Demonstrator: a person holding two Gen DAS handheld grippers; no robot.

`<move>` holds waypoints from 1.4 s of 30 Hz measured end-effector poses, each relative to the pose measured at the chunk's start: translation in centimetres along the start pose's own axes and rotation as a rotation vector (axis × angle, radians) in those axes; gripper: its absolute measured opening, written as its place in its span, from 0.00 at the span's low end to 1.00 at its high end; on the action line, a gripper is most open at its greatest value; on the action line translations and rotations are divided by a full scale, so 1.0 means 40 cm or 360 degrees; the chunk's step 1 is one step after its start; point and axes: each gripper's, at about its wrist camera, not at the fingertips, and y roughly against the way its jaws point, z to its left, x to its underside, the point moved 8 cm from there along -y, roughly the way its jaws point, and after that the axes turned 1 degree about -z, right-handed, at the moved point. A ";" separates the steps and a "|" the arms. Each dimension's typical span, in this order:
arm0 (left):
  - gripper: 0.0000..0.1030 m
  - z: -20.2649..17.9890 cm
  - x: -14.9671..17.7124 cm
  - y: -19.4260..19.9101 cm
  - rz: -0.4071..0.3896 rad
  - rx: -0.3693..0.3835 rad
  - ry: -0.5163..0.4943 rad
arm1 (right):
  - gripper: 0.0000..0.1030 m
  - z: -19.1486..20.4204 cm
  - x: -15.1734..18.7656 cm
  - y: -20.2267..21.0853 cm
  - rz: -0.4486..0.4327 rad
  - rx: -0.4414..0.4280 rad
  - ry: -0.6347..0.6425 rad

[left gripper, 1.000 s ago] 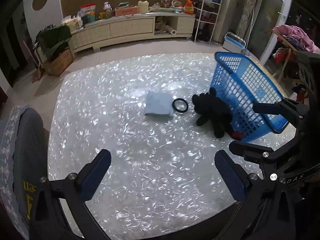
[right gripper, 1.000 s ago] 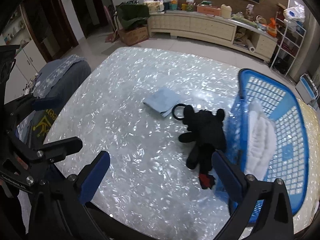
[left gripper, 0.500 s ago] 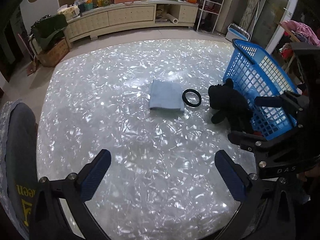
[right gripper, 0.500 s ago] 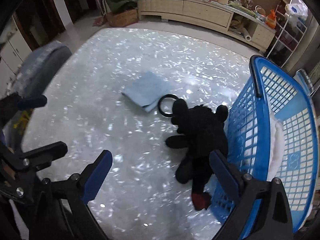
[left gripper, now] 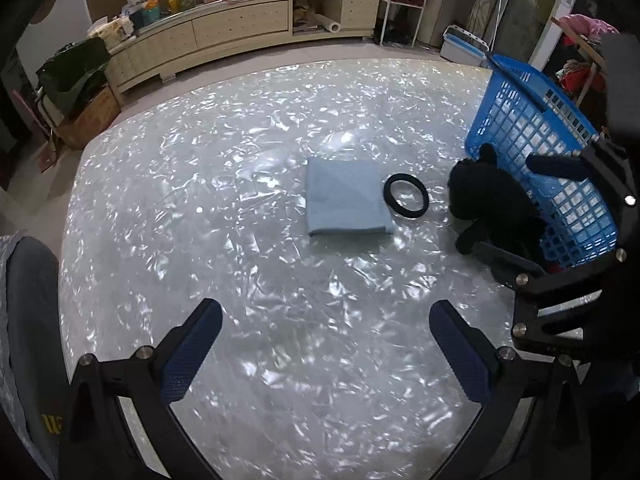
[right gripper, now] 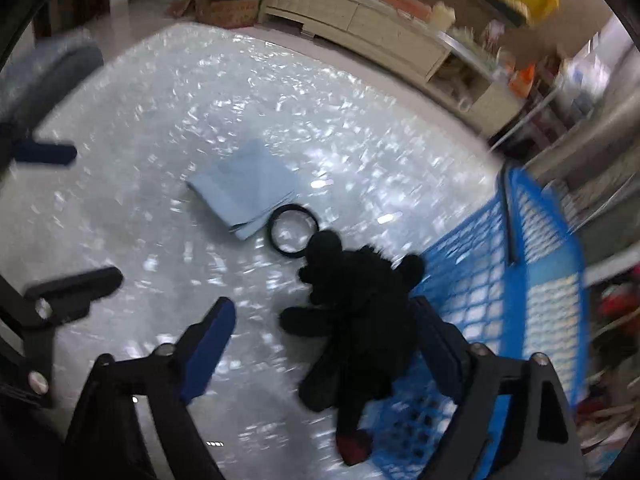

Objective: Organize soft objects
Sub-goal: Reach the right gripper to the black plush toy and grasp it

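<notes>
Two grippers: both in view, both yours, both angled steeply down at the table.
Right gripper [right gripper: 324, 344]: your jaws are closing, and the black plush toy [right gripper: 360, 300] lies between them. The blue pads do not yet press on it; the far pad sits at the toy's basket side, the near pad stands clear over bare table.
Left gripper [left gripper: 326, 352]: your fingers stand wide apart with nothing between them, only bare table beneath.
Black plush toy: it lies on the table, sprawled, its back against the outer wall of the blue basket [right gripper: 540, 280]. A red tip shows at its lower end. In the left wrist view the toy [left gripper: 488, 204] sits partly behind your right gripper's frame.
Blue basket: latticed plastic, tilted, at the table's right edge [left gripper: 560, 152]. What it holds cannot be told in these blurred frames.
Black ring [left gripper: 406, 199]: flat on the table, between the toy and the cloth, just beside both.
Light blue cloth [left gripper: 346, 197]: folded square, flat, near the table's middle.
Table [left gripper: 240, 160]: pearly white, glossy, with broken reflections.
Beyond the table: a long cream cabinet [left gripper: 240, 28] against the far wall, cluttered on top.
Picture quality: the right wrist view is motion-blurred; fine detail there is unreliable.
</notes>
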 end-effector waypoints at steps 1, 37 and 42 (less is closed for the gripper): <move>1.00 0.008 -0.003 -0.008 0.0002 0.0001 -0.0002 | 0.83 0.009 -0.005 -0.003 0.0010 0.0018 0.0027; 1.00 0.014 -0.010 -0.080 -0.0071 0.0209 -0.0024 | 0.47 -0.042 0.022 -0.122 0.0157 0.0268 0.0089; 1.00 0.019 -0.015 -0.056 -0.0100 0.0234 0.0009 | 0.47 -0.031 0.028 -0.079 0.0130 0.0132 0.0018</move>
